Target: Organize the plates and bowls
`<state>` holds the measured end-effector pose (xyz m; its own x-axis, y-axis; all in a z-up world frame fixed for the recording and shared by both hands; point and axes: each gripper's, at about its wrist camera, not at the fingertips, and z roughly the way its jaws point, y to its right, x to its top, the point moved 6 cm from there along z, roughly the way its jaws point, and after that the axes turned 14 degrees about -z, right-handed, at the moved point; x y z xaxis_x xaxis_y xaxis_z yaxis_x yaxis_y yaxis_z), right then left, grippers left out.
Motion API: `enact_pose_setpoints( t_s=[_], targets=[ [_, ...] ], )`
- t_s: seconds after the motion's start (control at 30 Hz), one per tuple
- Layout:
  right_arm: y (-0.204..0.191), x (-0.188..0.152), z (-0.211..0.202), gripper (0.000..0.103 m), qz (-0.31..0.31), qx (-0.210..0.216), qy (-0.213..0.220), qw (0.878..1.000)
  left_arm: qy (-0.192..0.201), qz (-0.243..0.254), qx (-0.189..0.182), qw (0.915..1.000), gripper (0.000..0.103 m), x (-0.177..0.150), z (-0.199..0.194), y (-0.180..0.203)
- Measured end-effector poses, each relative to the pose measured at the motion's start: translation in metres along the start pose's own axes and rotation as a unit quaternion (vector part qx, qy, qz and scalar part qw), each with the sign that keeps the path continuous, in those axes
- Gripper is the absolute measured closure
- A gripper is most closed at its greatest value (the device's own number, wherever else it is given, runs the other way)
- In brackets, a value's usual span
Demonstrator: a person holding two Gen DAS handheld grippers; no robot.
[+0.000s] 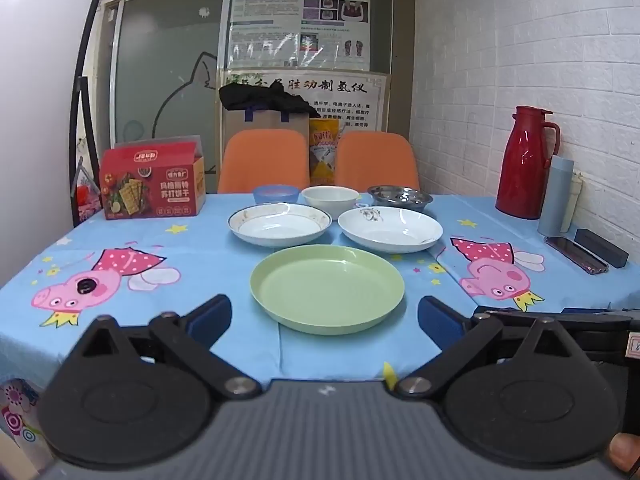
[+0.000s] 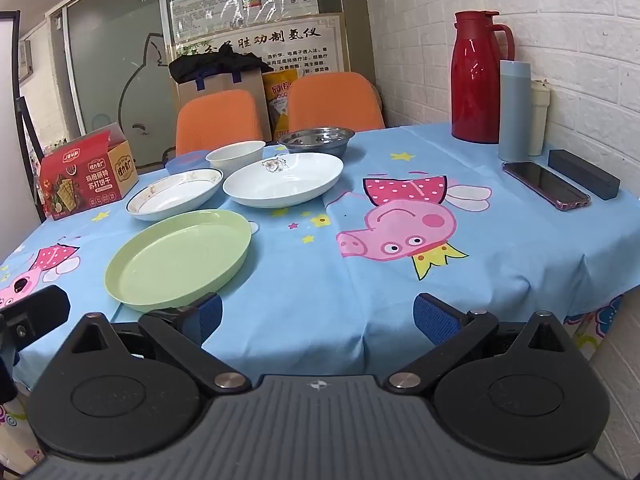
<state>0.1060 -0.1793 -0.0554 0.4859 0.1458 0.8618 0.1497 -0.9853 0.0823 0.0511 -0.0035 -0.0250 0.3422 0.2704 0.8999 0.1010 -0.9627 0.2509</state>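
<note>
A green plate [image 1: 327,288] [image 2: 179,258] lies nearest on the blue cartoon tablecloth [image 1: 208,256]. Behind it sit a blue-rimmed white plate [image 1: 279,224] [image 2: 175,195] and a white plate with a small print [image 1: 390,228] [image 2: 283,179]. Further back stand a blue bowl [image 1: 276,194], a white bowl [image 1: 330,196] [image 2: 235,155] and a steel bowl [image 1: 399,198] [image 2: 318,139]. My left gripper [image 1: 325,318] is open in front of the green plate, holding nothing. My right gripper [image 2: 318,318] is open to the right of that plate, over bare cloth.
A red cracker box [image 1: 152,184] stands at the left. A red thermos [image 2: 478,76], a pale blue flask [image 2: 514,110], a phone [image 2: 546,185] and a black case [image 2: 583,173] line the brick wall on the right. Two orange chairs [image 1: 264,160] stand behind the table.
</note>
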Motion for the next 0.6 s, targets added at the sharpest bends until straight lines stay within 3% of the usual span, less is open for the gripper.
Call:
enact_pose_setpoints(
  t_s=[0.6],
  targets=[
    [-0.0018, 0.0001, 0.0003, 0.0, -0.003, 0.004, -0.001, 1.0, -0.007, 0.0, -0.005, 1.0, 0.005, 0.0008, 0.0021, 0.0008]
  ],
)
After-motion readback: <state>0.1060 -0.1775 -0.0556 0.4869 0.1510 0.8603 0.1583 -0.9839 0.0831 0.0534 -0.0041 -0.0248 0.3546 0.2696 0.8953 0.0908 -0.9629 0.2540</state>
